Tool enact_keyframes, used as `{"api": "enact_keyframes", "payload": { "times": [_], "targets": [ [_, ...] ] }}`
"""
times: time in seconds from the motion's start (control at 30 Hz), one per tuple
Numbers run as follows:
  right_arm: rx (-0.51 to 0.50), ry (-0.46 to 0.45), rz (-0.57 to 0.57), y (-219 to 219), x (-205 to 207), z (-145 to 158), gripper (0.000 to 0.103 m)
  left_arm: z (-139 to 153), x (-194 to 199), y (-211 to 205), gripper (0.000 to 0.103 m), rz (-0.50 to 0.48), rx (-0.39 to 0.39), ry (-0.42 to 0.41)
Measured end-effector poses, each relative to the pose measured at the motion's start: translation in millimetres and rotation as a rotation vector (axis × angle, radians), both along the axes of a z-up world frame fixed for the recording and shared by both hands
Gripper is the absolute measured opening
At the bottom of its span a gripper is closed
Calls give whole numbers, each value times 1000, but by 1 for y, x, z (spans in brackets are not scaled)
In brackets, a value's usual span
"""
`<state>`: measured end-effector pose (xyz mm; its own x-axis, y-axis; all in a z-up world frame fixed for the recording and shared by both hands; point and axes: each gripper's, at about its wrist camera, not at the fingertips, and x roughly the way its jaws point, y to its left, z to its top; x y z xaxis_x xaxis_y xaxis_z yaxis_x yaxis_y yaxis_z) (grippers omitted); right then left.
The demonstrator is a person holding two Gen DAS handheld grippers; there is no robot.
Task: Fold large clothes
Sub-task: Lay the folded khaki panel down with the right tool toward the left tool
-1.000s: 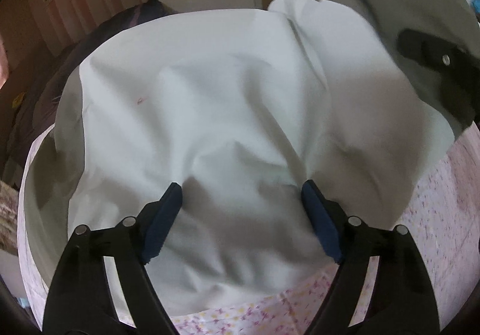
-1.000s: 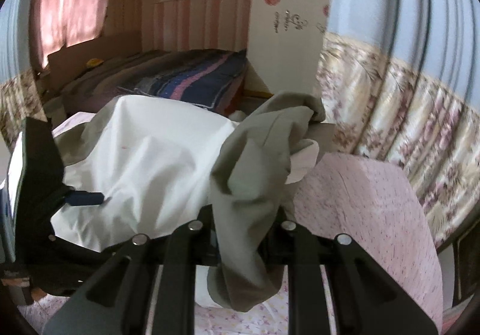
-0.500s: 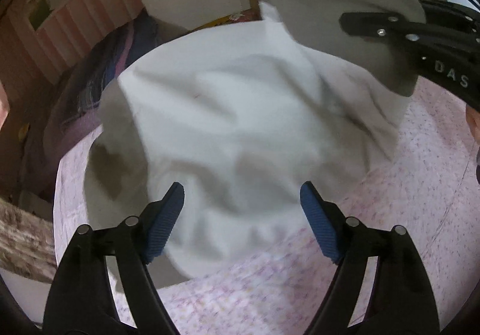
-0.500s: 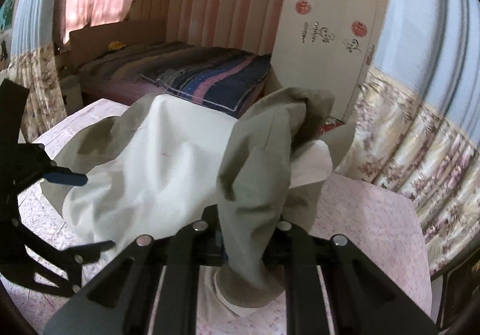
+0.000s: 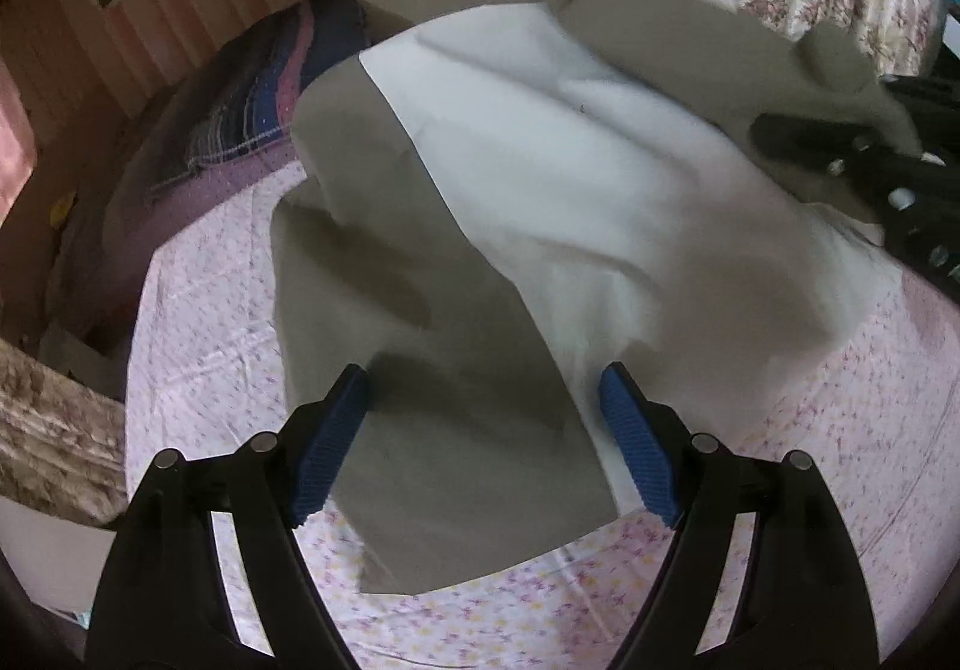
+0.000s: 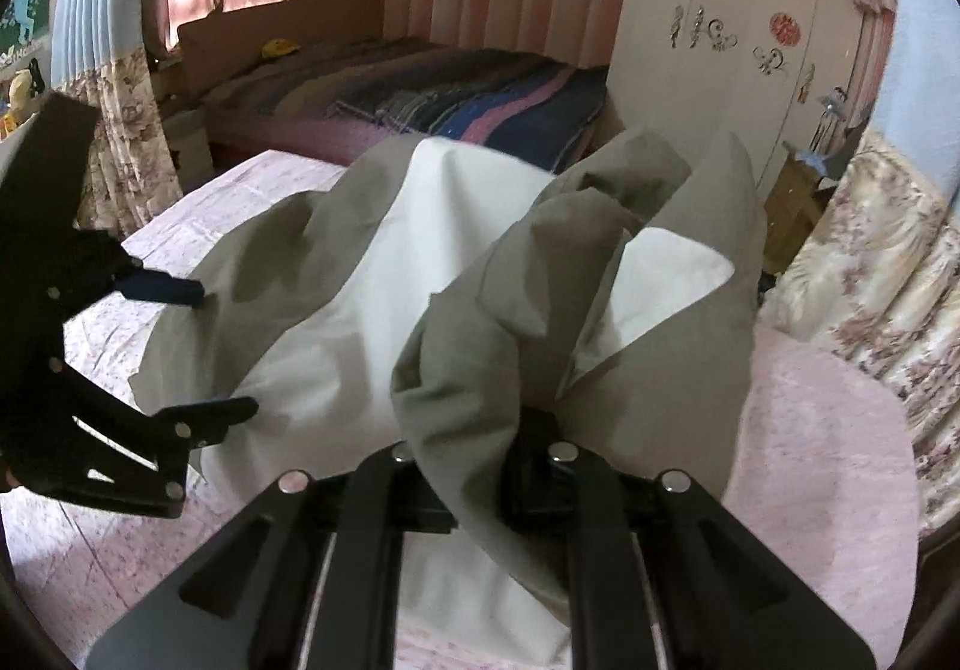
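Note:
A large garment [image 5: 540, 202] with a grey-olive outside and a white lining lies spread on a pink floral bed sheet [image 5: 204, 322]. My left gripper [image 5: 483, 430] is open and empty, its blue pads just above the garment's near grey corner. It also shows at the left of the right wrist view [image 6: 198, 346], open beside the cloth. My right gripper [image 6: 480, 460] is shut on a bunched grey fold of the garment [image 6: 480, 346] and holds it raised; its fingertips are hidden by the cloth. It shows at the right edge of the left wrist view [image 5: 852, 160].
A second bed with a striped blanket [image 6: 456, 100] stands behind. A white wardrobe [image 6: 720, 46] and floral curtains [image 6: 864, 274] are to the right. A small wooden cabinet [image 6: 798, 190] sits by the wardrobe. The sheet's near edge [image 5: 540, 610] is below the left gripper.
My left gripper has moved left over the garment towards its near grey corner. My right gripper has kept its hold on the grey fold, which stays raised.

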<state>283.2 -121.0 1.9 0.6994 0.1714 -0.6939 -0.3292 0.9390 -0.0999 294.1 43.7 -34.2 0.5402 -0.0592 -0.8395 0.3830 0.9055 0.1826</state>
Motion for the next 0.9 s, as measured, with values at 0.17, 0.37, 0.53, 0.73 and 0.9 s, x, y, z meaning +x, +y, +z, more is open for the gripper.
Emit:
{"api": "enact_keyframes", "payload": {
  "times": [0.17,0.37,0.53,0.73,0.9],
  "targets": [
    [-49,27,47,21,-3,-16,10,2,2,17,80,17,-10,10],
    [-266,-4,121,40,-23,-67,11,0,11,19,83,18,-19,24],
    [-288,-37,156,36,-31,-74,12,-7,16,18,86,19,8,18],
    [-285,-49,166,35,-38,-76,14,-9,15,16,87,16,22,12],
    [-277,-43,168,35,-40,-76,14,-10,13,15,88,10,36,1]
  ]
}}
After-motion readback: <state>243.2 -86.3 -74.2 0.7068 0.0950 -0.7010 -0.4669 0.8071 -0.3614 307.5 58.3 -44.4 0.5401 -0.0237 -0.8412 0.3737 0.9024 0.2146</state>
